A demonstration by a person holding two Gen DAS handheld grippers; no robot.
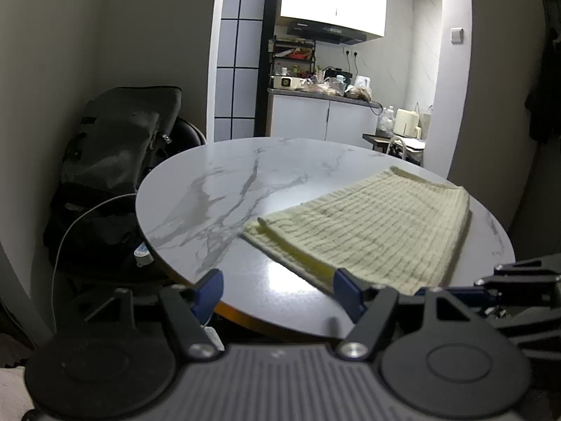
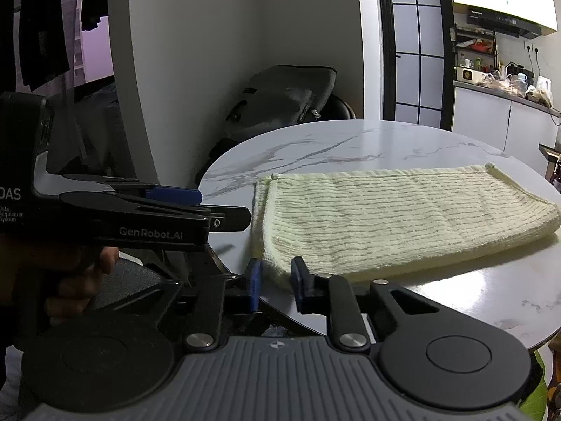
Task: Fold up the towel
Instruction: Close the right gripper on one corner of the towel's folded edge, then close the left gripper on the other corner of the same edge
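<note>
Right wrist view: a pale yellow ribbed towel lies folded on a round white marble table, filling the centre and right of the frame. Its nearest corner hangs at the table's near edge, at lower centre. The right gripper has its two blue-padded fingers on either side of that corner, with only a narrow gap between them. The corner sits in the gap, and the pads appear to press it, though the contact is not fully clear.

The left gripper shows side-on at the left of this frame, held in a person's hand at lower left. It stands just off the table's left edge, apart from the towel.

Left wrist view: the left gripper is wide open, its blue pads well apart at the bottom of the frame, with nothing between them except bare table surface. The towel lies at centre right; its near edge passes just beside the right-hand pad. Contact there cannot be confirmed.

A dark backpack stands beyond the table at left. A kitchen counter occupies the upper centre background.
</note>
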